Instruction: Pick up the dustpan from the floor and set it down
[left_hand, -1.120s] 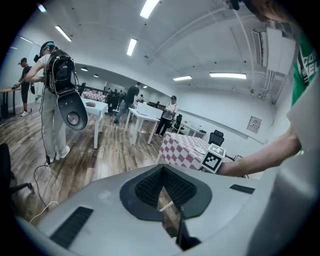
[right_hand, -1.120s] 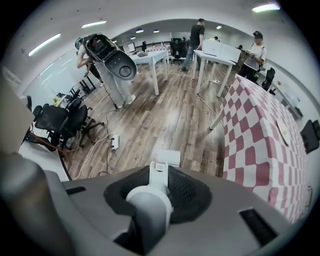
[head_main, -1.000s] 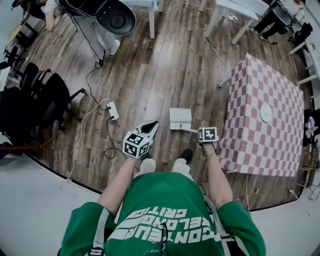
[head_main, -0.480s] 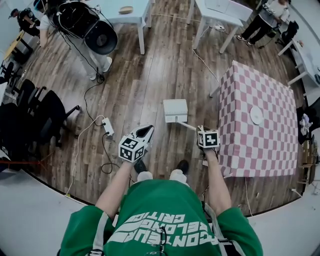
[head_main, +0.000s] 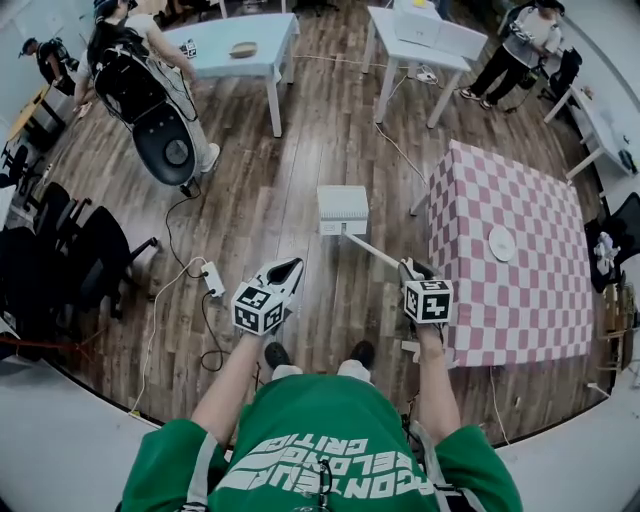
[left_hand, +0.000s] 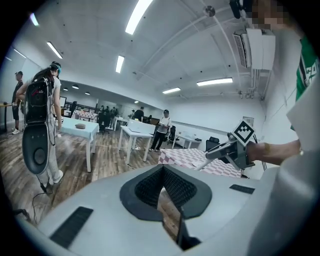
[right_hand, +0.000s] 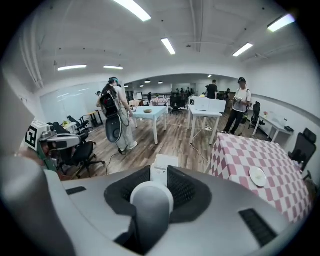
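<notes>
The white dustpan (head_main: 342, 210) hangs above the wooden floor in the head view, its long pale handle (head_main: 372, 250) slanting back to my right gripper (head_main: 410, 268). That gripper is shut on the handle, which fills the space between its dark pads (right_hand: 182, 192) as a round grey tube (right_hand: 151, 200), with the pan (right_hand: 163, 165) beyond. My left gripper (head_main: 290, 268) is held up at the left, its jaws together and nothing between them (left_hand: 162, 172). The left gripper view also catches the right gripper (left_hand: 227, 150) with the handle.
A pink-checked table (head_main: 520, 300) with a white plate (head_main: 502, 243) stands right beside my right hand. A power strip (head_main: 212, 280) and cables lie on the floor at left, near black office chairs (head_main: 60, 240). A person with a backpack (head_main: 140, 80) and pale tables (head_main: 235, 45) are farther off.
Both grippers have risen. The dustpan came up off the floor with the right gripper, and the head view has tilted up to show more of the room.
</notes>
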